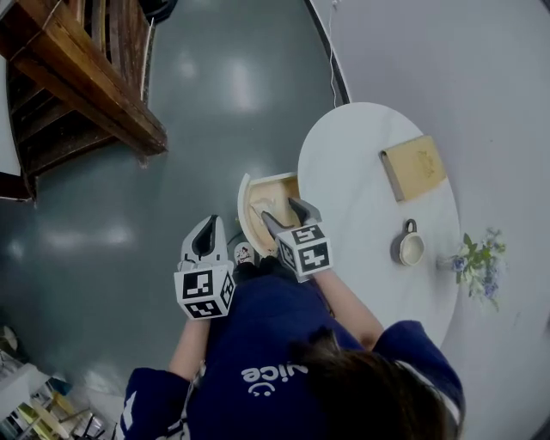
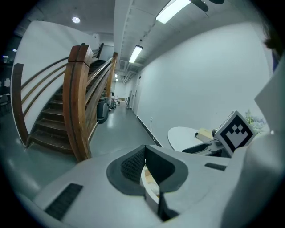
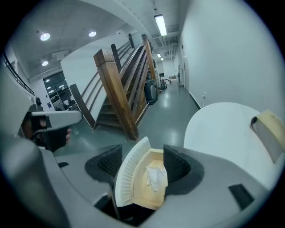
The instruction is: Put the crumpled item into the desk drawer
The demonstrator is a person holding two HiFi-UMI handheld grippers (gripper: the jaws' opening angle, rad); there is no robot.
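Right hand-held gripper [image 3: 141, 161], jaws wide apart, over drawer [image 3: 128, 174] with crumpled item [image 3: 156, 176]

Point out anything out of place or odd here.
Only the drawer stands out: it is pulled open from the desk, with a crumpled item lying loose inside. The mug sits upright on the desk; nothing looks spilled or damaged.

Glossy grey floor [image 1: 215, 86] that picks up the ceiling glare; plain white wall [image 1: 447, 60] down one side with a thin cable [image 1: 332, 51] running along it; chunky wooden staircase [image 1: 77, 77] with curved rails across from it; round white desk [image 1: 352, 163] near the wall; long corridor beyond, strip lights [image 2: 171, 11] and a few round spots [image 3: 44, 36] overhead
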